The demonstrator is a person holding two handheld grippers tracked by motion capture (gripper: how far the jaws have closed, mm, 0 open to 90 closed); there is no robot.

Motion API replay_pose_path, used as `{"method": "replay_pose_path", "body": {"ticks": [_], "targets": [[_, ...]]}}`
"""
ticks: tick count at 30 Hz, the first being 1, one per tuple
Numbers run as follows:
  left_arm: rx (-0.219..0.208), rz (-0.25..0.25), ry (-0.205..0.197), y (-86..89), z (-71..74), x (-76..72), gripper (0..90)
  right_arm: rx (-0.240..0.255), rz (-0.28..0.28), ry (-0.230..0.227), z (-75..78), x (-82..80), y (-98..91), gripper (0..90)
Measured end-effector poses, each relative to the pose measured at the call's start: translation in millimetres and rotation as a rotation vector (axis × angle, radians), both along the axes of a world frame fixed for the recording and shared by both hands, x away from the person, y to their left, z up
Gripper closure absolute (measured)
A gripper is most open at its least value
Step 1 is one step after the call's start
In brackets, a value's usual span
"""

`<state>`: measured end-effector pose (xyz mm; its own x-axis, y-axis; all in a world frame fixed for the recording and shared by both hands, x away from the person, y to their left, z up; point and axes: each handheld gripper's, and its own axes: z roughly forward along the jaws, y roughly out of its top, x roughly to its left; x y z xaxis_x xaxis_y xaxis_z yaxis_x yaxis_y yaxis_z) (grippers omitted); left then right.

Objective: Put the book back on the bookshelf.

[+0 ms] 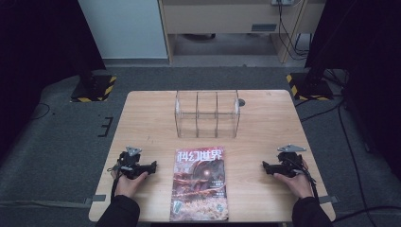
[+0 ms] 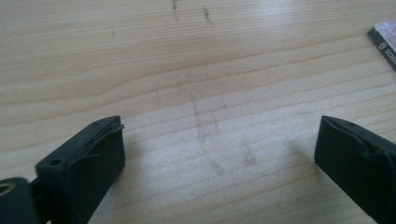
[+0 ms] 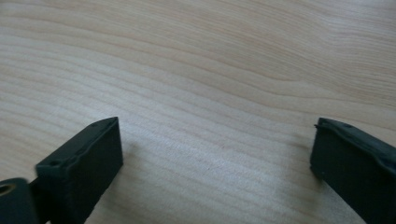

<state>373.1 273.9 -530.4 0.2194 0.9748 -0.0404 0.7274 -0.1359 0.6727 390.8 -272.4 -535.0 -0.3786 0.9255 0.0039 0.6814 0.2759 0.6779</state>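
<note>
From above, my left gripper (image 1: pixel 152 166) and right gripper (image 1: pixel 265 166) rest on the wooden table (image 1: pixel 142 123), flanking the magazine (image 1: pixel 199 184), well apart from it. In my left gripper view, jaws spread, gripping nothing; magazine corner (image 2: pixel 385 39) far right. Right gripper view: jaws likewise released over bare wood.

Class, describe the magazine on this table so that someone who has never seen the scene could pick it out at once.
Start at the wooden table and find the clear plastic organiser with three compartments near its far edge. Directly in front of it, at the near edge, lies the magazine, flat and face up between the left claw and the right claw. Its reddish-brown cover with large characters across the top sets it apart.
</note>
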Motion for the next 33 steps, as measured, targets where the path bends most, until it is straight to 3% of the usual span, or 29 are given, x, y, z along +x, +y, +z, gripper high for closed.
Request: {"method": "replay_pose_path", "body": {"ticks": [3,6,11,22,33], "targets": [[0.009,0.009,-0.012,1.4,3.2,-1.3,4.3,-0.014,0.011,-0.003,4.7,-1.3,2.7,7.2],[-0.01,0.002,-0.046,0.3,9.3,-3.1,4.4,0.006,0.008,-0.028,11.8,-3.0,4.7,8.5],[-0.016,-0.012,-0.106,-3.4,18.7,-7.8,5.7,0.073,0.0,-0.054,24.9,-7.3,10.5,8.8],[-0.072,-0.037,-0.165,-11.9,29.6,-16.4,10.1,0.113,0.032,-0.058,35.5,-14.0,24.3,9.2],[-0.085,-0.101,-0.197,-30.5,34.3,-23.4,11.0,0.138,0.054,-0.067,42.0,-18.0,40.3,9.4]]}}
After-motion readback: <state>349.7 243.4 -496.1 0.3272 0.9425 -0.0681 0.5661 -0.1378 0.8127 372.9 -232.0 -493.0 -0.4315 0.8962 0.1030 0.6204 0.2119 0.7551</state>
